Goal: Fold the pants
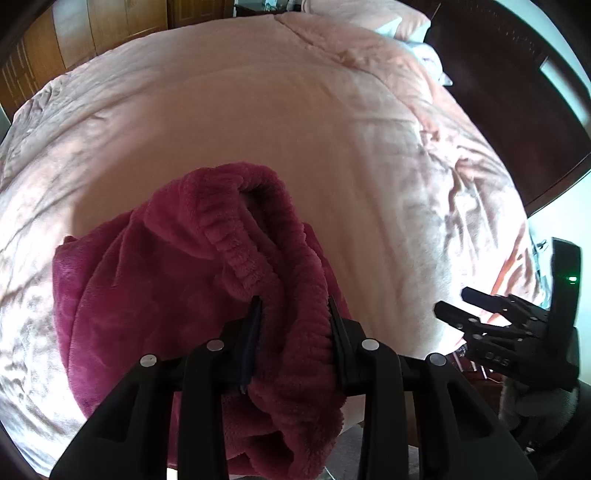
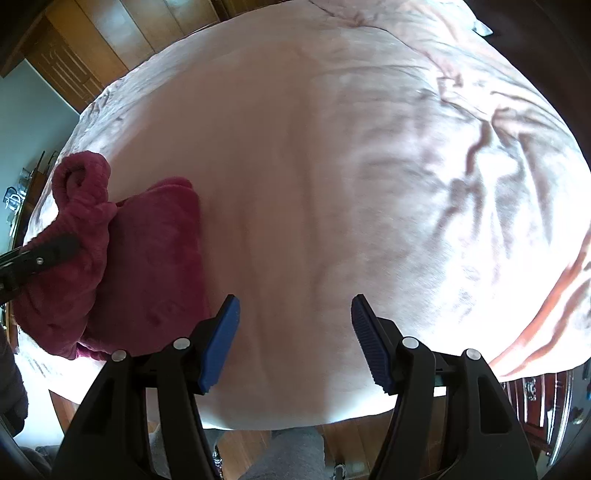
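Observation:
Dark red fleece pants (image 1: 155,280) lie bunched on the pink bed cover (image 1: 295,122). My left gripper (image 1: 294,308) is shut on their ribbed waistband (image 1: 303,332), which bulges up between the two fingers and loops away over the heap. In the right wrist view the same pants (image 2: 147,266) sit at the left, with the left gripper's finger (image 2: 55,247) pressed into the waistband. My right gripper (image 2: 295,310) hangs open over bare cover to the right of the pants, its blue pads (image 2: 221,339) apart with nothing between them. It also shows at the right edge of the left wrist view, right gripper (image 1: 461,306).
The pink cover (image 2: 369,166) is wrinkled toward the right and back. Pillows (image 1: 399,22) and a dark headboard (image 1: 509,92) lie at the far right, wooden wardrobes (image 1: 92,33) at the back. The bed's near edge drops to a wooden floor (image 2: 351,435), where a grey-clad leg (image 2: 291,454) stands.

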`<state>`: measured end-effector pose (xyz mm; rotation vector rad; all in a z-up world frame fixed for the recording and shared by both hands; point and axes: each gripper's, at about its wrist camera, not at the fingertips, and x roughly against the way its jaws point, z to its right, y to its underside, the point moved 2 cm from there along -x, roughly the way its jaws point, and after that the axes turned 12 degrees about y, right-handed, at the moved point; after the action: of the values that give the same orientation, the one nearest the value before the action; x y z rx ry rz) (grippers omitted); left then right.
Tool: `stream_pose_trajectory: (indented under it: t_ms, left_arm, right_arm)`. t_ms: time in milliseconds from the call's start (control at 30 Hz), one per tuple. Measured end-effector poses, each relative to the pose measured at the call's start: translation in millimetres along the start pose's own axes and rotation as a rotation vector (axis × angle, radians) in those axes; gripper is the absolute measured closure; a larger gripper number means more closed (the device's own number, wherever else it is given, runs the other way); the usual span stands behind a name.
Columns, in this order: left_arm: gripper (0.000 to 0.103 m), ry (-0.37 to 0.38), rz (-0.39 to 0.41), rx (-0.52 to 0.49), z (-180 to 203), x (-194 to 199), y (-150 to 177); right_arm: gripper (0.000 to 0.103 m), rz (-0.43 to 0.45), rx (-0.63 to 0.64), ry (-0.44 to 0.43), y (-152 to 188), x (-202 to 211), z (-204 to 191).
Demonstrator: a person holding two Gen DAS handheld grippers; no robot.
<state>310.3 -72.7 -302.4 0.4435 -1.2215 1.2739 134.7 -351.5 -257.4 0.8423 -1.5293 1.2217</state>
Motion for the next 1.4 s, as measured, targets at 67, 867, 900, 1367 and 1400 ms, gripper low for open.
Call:
stream_pose_trajectory:
  t_ms: [67, 867, 900, 1367, 1400]
  left_arm:
    - [0.07, -0.003, -0.016, -0.01, 2, -6, 2]
    - [0.035, 0.26, 0.018, 0.092, 5, -15, 22]
    - [0.035, 0.274, 0.026, 0.102, 3, -11, 23]
    - [0.035, 0.187, 0.12, 0.249, -52, 49, 61]
    - [0.035, 0.172, 0.122, 0.271, -61, 53, 64]
  right_arm:
    - [0.038, -0.007, -0.008, 0.005, 2, -1, 7]
    - [0.038, -0.016, 0.006, -0.041, -4, -3, -5]
    - [0.038, -0.016, 0.003, -0.053, -6, -3, -6]
    - [0.034, -0.011, 0.13, -0.349, -48, 21, -104]
    - [0.034, -0.014, 0.144, -0.353, -49, 20, -113]
